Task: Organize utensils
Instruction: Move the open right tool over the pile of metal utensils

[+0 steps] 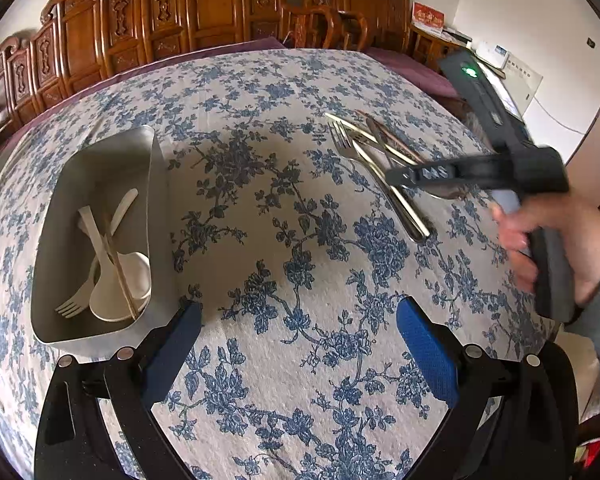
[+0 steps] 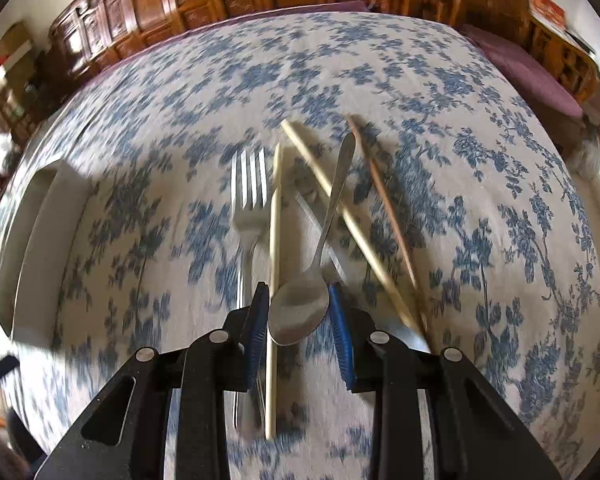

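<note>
On top of the table with the white cloth covered in blue flowers (image 2: 480, 200), a small heap of utensils lies in a jumble. The right gripper (image 2: 300, 316) points down at the heap, and its two blue pads sit close on each side of the bowl of a shiny metal spoon (image 2: 300, 312). The jaws are narrow and seem to pinch the spoon bowl, but the picture is blurry, so a firm hold is not sure. Right beside the spoon lie a shiny metal fork (image 2: 250, 196), pale chopsticks (image 2: 275, 264) and one thin brown wooden chopstick (image 2: 380, 200).

To do this step well, the right gripper should squeeze only the spoon and not the pale stick next to its left pad. It should lift straight up and slowly, because the spoon handle crosses over other pieces and could drag them along. Then it should carry the spoon over to the grey metal tray (image 1: 100, 168) and let go low inside it.

From the left wrist, the inside of the tray shows: a white plastic fork (image 1: 76, 300), a white spoon (image 1: 116, 292) and a thin stick already lie in it. This view also shows a person's hand (image 1: 540, 240) holding the right tool. The left gripper (image 1: 300, 328) hangs with jaws wide and nothing in them, just beside the tray. Only the right wrist view shows the pads around the spoon bowl.
</note>
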